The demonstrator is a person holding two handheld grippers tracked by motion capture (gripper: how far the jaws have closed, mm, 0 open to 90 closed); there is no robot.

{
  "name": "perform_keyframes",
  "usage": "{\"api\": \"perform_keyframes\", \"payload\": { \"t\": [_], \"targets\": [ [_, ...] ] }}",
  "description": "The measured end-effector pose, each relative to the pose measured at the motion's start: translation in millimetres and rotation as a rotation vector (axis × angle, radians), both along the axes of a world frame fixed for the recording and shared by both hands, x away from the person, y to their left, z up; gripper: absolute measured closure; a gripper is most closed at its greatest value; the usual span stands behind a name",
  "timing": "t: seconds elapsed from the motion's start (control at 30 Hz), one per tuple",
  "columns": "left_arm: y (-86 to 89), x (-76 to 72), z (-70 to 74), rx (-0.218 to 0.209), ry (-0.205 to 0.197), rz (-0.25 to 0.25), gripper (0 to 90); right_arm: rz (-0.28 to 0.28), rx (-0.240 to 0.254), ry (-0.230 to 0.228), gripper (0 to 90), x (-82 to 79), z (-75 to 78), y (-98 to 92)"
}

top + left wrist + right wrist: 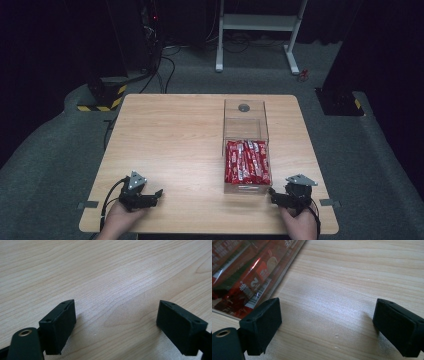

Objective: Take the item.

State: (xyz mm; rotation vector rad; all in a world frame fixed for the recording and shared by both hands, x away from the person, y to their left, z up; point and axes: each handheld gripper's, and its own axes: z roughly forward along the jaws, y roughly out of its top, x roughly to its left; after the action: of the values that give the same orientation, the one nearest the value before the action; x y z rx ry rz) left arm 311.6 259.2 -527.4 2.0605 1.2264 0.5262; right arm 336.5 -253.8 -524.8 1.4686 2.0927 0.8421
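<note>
With my left gripper [141,196] and right gripper [290,196] resting jaws spread and empty on the light wooden table [170,145], either side of the clear rectangular plastic box [245,131] of red sachets [247,161], I would approach squarely from its near end.

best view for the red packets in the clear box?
High view: the whole row of red packets shows in the clear box. The right gripper view catches a close, cropped corner of them; the left gripper view shows bare table.
</note>
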Motion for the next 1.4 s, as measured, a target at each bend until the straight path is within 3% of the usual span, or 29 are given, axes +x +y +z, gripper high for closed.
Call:
{"api": "perform_keyframes", "payload": {
  "t": [0.6, 0.9, 1.0, 1.23, 1.4],
  "targets": [
    [0.2, -0.7, 0.0, 0.0, -0.003, 0.005, 16.3, 0.002, 0.002, 0.003, 8.3, -2.5, 0.1, -0.2],
    [-0.7, 1.4, 2.8, 0.0, 0.01, 0.02, 22.6, 0.004, 0.001, 0.002, 8.2, -2.4, 0.1, -0.3],
    [-5.3, 3.5, 5.9, -0.002, 0.027, 0.011, 23.9, 0.004, 0.001, 0.002, 8.2, -2.3, 0.1, -0.3],
    [-20.3, 3.7, 16.8, -0.016, -0.008, -0.023, 25.6, 0.004, 0.0, 0.002, 8.1, -2.3, 0.1, -0.3],
    [-30.2, 2.7, 19.0, -0.007, 0.008, -0.051, 25.5, 0.005, 0.0, 0.001, 8.1, -2.3, 0.0, -0.3]
  ]
}}
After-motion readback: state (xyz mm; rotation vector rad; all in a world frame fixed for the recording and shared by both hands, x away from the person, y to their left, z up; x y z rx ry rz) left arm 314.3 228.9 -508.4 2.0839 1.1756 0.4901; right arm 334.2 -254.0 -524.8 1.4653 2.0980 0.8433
